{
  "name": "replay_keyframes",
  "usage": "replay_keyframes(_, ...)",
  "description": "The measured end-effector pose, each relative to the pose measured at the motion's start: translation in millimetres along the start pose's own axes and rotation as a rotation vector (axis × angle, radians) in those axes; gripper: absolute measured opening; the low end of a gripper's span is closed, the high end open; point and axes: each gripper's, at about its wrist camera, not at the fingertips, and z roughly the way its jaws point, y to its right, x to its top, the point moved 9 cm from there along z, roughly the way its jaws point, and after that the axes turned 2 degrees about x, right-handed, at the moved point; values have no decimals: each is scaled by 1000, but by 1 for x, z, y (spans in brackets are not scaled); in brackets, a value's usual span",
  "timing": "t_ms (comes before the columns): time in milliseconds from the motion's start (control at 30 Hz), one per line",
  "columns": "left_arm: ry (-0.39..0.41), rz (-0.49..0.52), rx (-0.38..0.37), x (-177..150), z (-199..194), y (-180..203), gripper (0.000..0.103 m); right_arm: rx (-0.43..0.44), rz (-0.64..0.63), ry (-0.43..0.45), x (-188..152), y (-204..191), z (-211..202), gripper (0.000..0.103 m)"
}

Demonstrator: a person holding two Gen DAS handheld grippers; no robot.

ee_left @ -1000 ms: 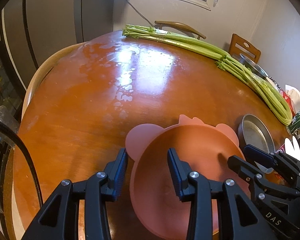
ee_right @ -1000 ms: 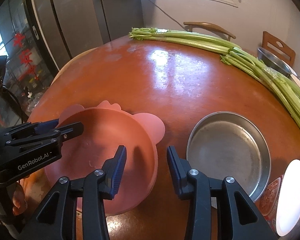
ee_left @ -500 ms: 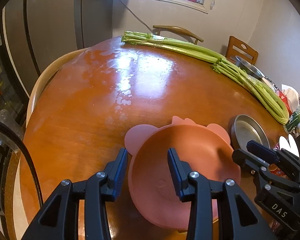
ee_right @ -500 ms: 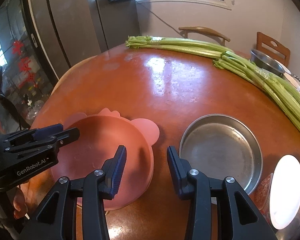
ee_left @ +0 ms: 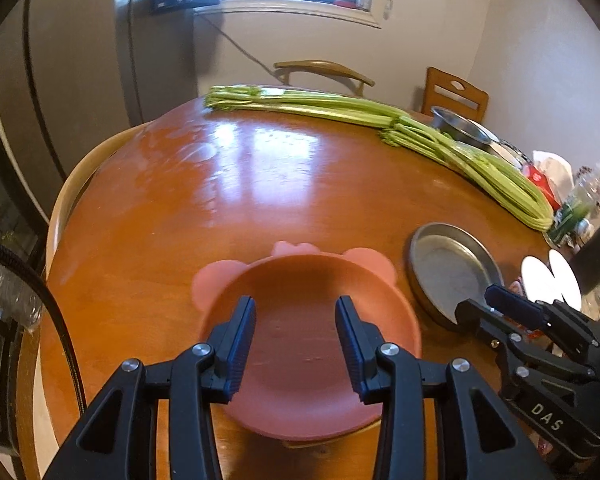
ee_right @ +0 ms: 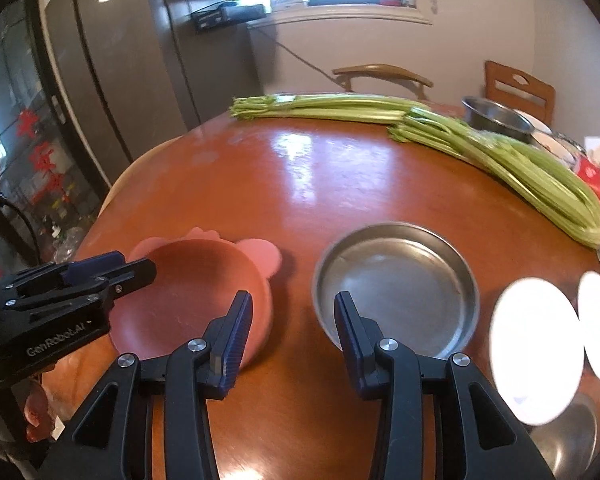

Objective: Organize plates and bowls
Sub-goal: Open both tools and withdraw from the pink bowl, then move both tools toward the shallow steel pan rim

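The pink bowl point(ee_left: 308, 344) sits upright, opening upward, at the near edge of the round worktop point(ee_left: 220, 200). Its body is circular, so no long axis applies. Two rounded ear tabs and a small scalloped tuft project from the far rim and point away from both cameras, toward the celery point(ee_left: 420, 132). The surface is matte and smooth, apparently silicone or plastic. Just to its right, apart from it, lies a shallow round steel pan point(ee_right: 396, 280) with a dull, brushed interior. Two glossy white plates point(ee_right: 536, 344) lie further right, overlapping in the right wrist view. A deeper steel bowl point(ee_right: 496, 114) stands at the far edge behind the celery, whose long stalks run along the far and right sides of the glossy red-brown wooden worktop. The left gripper point(ee_left: 296, 308) hangs over the interior of the pink bowl; its jaws stand narrowly apart with nothing between the ribbed blue pads. The right gripper point(ee_right: 294, 300) hangs over bare wood between pink bowl and steel pan; its jaws show a similar narrow gap and grip nothing.
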Motion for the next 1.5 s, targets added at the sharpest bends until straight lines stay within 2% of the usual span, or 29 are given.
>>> replay_keyframes(600, -52, 192, -42, 18, 29, 99, 41, -16, 180, -40, -34, 61, -16, 44)
replay_keyframes(800, -90, 239, -40, 17, 49, 121, 41, -5, 205, -55, -39, 65, -13, 44)
replay_keyframes(1167, -142, 257, -32, 25, 82, 125, 41, -16, 277, -70, -41, 69, 2, 45)
replay_keyframes(1267, -150, 273, -28, 25, 88, 128, 41, -27, 276, -70, -39, 68, 6, 52)
replay_keyframes(1500, -153, 279, -48, 24, 90, 130, 41, -65, 266, -76, -32, 69, 14, 52)
